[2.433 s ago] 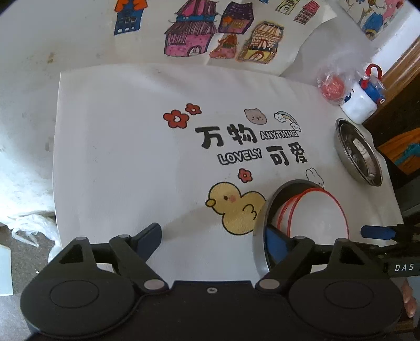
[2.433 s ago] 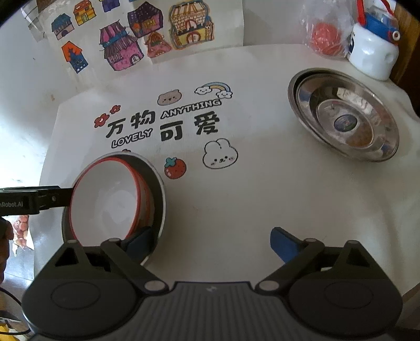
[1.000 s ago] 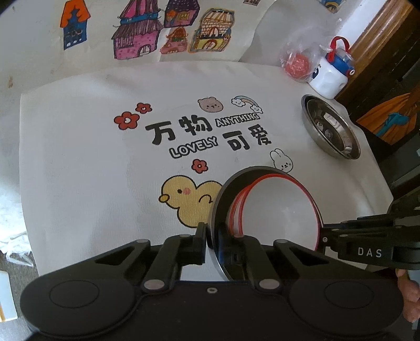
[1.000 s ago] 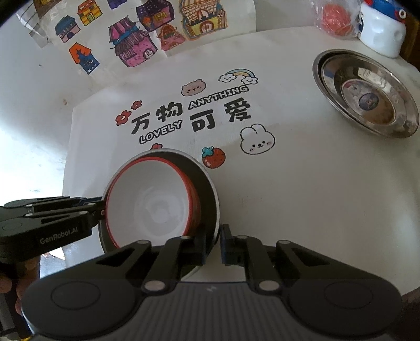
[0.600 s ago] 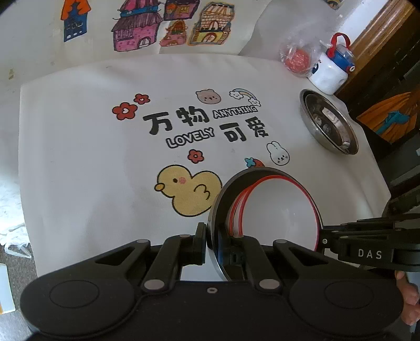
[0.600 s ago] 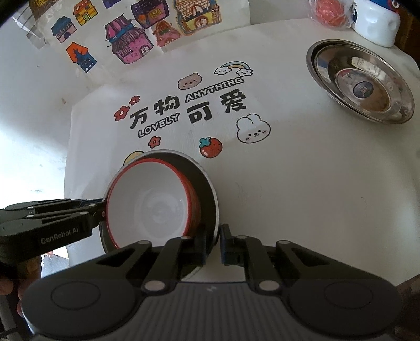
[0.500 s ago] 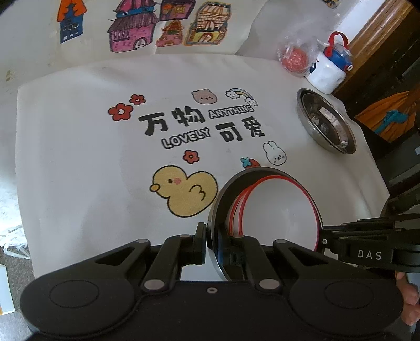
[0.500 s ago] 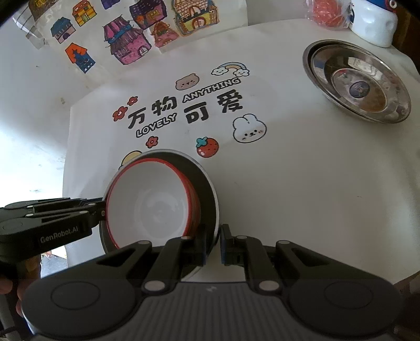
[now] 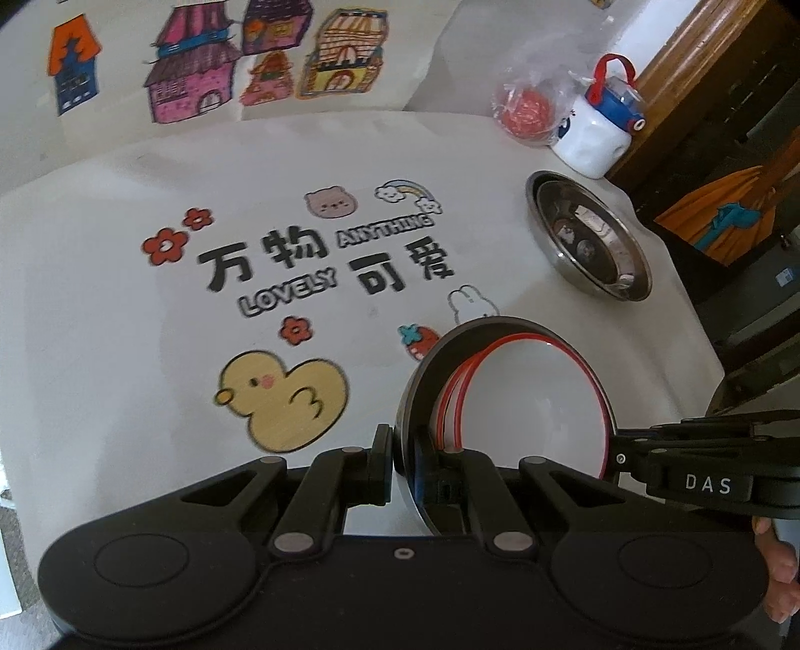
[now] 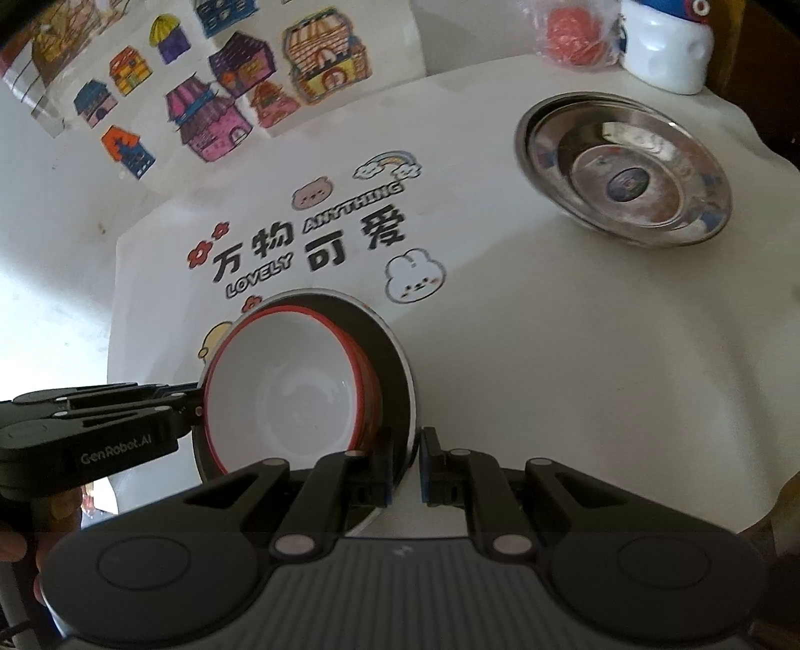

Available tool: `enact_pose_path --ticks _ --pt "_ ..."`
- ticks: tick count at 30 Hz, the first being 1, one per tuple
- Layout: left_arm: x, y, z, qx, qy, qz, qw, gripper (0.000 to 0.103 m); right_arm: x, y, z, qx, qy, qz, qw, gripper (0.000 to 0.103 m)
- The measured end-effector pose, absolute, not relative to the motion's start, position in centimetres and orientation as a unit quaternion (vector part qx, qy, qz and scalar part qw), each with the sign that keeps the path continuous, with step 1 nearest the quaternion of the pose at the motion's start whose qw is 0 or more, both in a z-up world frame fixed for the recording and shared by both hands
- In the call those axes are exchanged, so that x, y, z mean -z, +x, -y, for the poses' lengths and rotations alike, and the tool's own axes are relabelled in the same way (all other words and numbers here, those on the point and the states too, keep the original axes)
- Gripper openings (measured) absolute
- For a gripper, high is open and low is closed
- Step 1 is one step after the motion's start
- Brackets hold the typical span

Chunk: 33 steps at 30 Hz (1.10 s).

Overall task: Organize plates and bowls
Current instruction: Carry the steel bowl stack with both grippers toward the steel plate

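A steel plate (image 9: 406, 400) (image 10: 392, 360) carries stacked white bowls with red rims (image 9: 525, 405) (image 10: 285, 395) and is held tilted above the printed table mat. My left gripper (image 9: 400, 462) (image 10: 197, 406) is shut on the plate's left rim. My right gripper (image 10: 414, 462) (image 9: 617, 457) is shut on the opposite rim. A stack of steel plates (image 9: 590, 245) (image 10: 625, 170) rests on the table at the far right.
A white bottle with a blue lid (image 9: 597, 135) (image 10: 667, 45) and a plastic bag with something red in it (image 9: 522, 107) (image 10: 572, 35) stand behind the steel plates. The table's edge (image 9: 700, 330) drops off at the right. House drawings (image 9: 215, 80) hang on the wall behind.
Both grippers were open beside the plate, then shut on its rim. Since then they have lifted it with the bowls and moved it slightly toward the steel plates on the right.
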<state>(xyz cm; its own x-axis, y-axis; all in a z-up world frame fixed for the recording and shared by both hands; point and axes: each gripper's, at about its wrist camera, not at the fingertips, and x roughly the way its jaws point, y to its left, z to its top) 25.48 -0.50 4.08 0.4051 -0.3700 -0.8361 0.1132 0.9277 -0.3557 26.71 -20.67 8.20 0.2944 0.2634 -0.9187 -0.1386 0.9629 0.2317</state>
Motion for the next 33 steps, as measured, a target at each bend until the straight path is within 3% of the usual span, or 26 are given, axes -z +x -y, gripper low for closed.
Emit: enact_pose_path --ticks 33 --pt "-5.7 32.1 12.3 0.211 -0.083 -0.519 0.824 0.005 -9.2 29.3 32.4 -0.058 0.106 -0.554 0.824 0.011"
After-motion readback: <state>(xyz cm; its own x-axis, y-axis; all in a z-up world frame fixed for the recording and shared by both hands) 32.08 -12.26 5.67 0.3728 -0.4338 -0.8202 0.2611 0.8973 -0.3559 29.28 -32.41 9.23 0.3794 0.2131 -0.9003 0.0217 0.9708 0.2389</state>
